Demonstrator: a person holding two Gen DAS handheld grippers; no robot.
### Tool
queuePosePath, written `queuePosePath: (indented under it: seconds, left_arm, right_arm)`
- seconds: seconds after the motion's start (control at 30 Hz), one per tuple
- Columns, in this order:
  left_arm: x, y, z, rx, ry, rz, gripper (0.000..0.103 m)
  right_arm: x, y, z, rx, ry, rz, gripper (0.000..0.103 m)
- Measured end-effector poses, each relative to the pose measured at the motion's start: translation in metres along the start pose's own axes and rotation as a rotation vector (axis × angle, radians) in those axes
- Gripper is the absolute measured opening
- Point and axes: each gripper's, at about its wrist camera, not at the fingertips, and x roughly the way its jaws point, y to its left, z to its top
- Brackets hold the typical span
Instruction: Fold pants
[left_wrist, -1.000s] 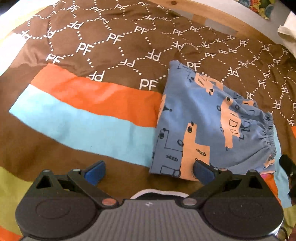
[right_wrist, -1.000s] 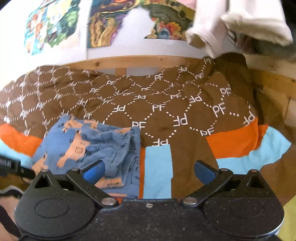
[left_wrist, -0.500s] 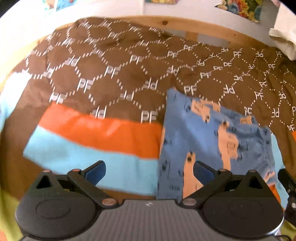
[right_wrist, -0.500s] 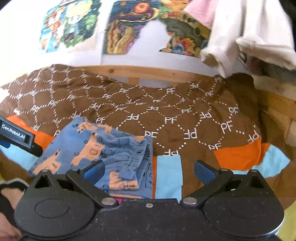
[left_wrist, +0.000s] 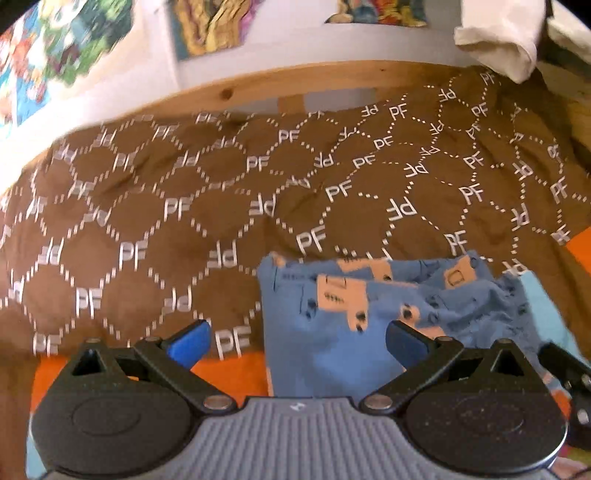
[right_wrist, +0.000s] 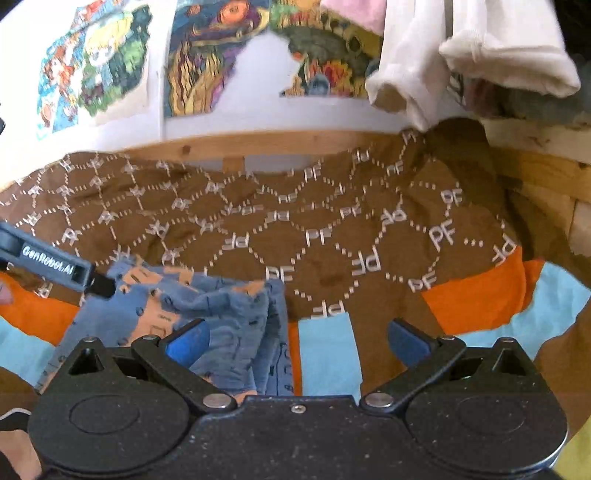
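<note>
left wrist: left gripper (left_wrist: 295, 341) spread, empty; folded pants (left_wrist: 332, 332) on bedspread (left_wrist: 184, 221) below headboard (left_wrist: 258, 85) | right wrist: right gripper (right_wrist: 295, 341) spread, empty, pants (right_wrist: 229, 314) at its left finger; soft, light, likely best pinched at a folded edge

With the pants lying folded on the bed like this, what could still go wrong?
1. The waistband end of the pants looks bunched, not flat, so the fold may spring open.
2. The left hand-held gripper is open just above the cloth; a careless move might drag the fold apart.
3. The blanket beneath is wrinkled, so the stack may settle unevenly.
</note>
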Motion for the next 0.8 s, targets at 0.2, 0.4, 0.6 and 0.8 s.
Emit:
queuePosePath:
  seconds: [0.2, 0.4, 0.6, 0.8]
  left_arm:
    - [0.038, -0.007, -0.005, 0.055, 0.064, 0.024, 0.103]
    - [0.046, 0.007, -0.004, 0.064, 0.077, 0.009, 0.103]
    - [0.044, 0.014, 0.013, 0.056, 0.011, -0.028, 0.103]
    - [0.068, 0.013, 0.020, 0.108, 0.024, 0.006, 0.103]
  right_arm:
    - [0.011, -0.005, -0.008, 0.007, 0.125, -0.020, 0.102]
    - [0.000, -0.010, -0.005, 0.038, 0.107, -0.056, 0.102]
    - [0.006, -0.018, 0.017, 0.023, 0.051, -0.016, 0.102]
    - [0.050, 0.001, 0.047, -0.135, 0.100, 0.112, 0.102]
